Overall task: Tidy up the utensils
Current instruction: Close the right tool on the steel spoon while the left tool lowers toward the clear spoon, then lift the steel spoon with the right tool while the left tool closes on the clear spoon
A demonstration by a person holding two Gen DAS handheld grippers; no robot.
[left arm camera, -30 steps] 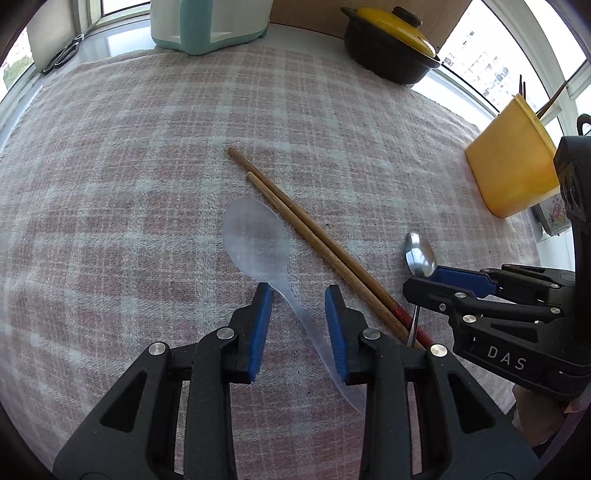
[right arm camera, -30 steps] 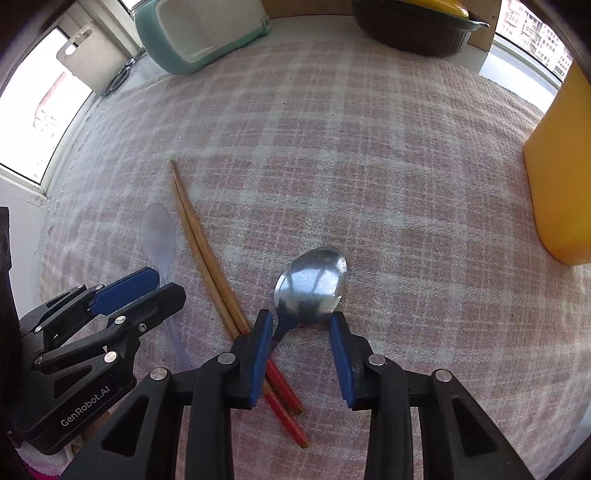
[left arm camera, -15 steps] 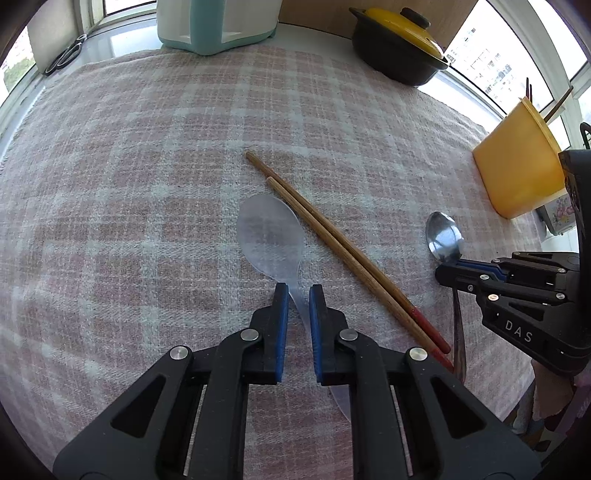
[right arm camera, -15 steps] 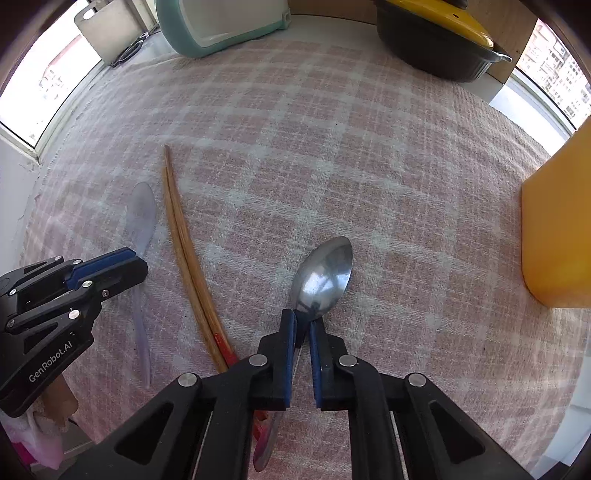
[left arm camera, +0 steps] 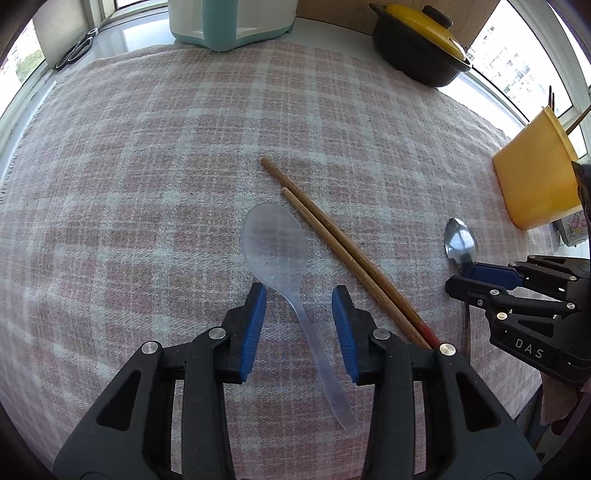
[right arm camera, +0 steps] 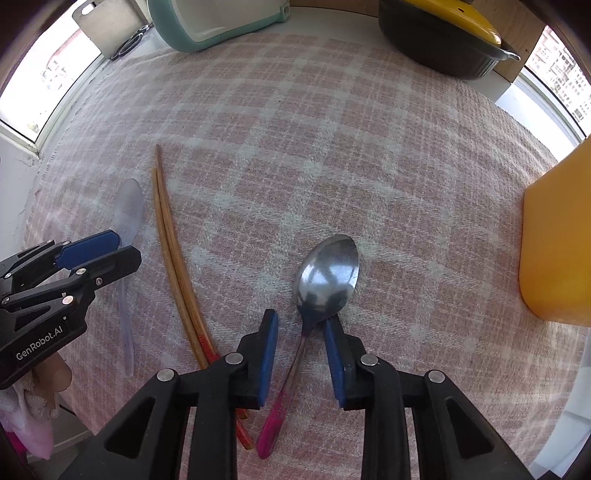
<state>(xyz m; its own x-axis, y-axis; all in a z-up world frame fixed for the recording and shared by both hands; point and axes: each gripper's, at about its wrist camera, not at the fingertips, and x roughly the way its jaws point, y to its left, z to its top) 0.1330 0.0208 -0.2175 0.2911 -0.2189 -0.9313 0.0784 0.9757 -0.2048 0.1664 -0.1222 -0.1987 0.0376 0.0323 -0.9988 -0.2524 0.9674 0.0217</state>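
Observation:
A clear plastic spoon (left arm camera: 275, 240) lies on the checked cloth, its thin neck running between the pads of my left gripper (left arm camera: 298, 295). Those jaws are opening and neither pad presses on it. A pair of wooden chopsticks (left arm camera: 332, 240) with red ends lies just to its right. Further right, a metal spoon (right arm camera: 328, 273) with a pink handle lies bowl-up on the cloth. My right gripper (right arm camera: 301, 321) straddles its neck with jaws opening; the right pad sits close beside the neck. A yellow utensil holder (right arm camera: 557, 236) stands at the right edge.
A black pot with a yellow lid (left arm camera: 417, 44) and a teal-and-white appliance (left arm camera: 229, 22) stand at the back. Scissors (left arm camera: 74, 51) lie on the sill at the far left. The pink checked cloth (left arm camera: 147, 184) ends at the near table edge below both grippers.
Both grippers closed on their spoons' necks half a second ago and have opened again. Both spoons lie on the cloth, and the chopsticks have not moved.

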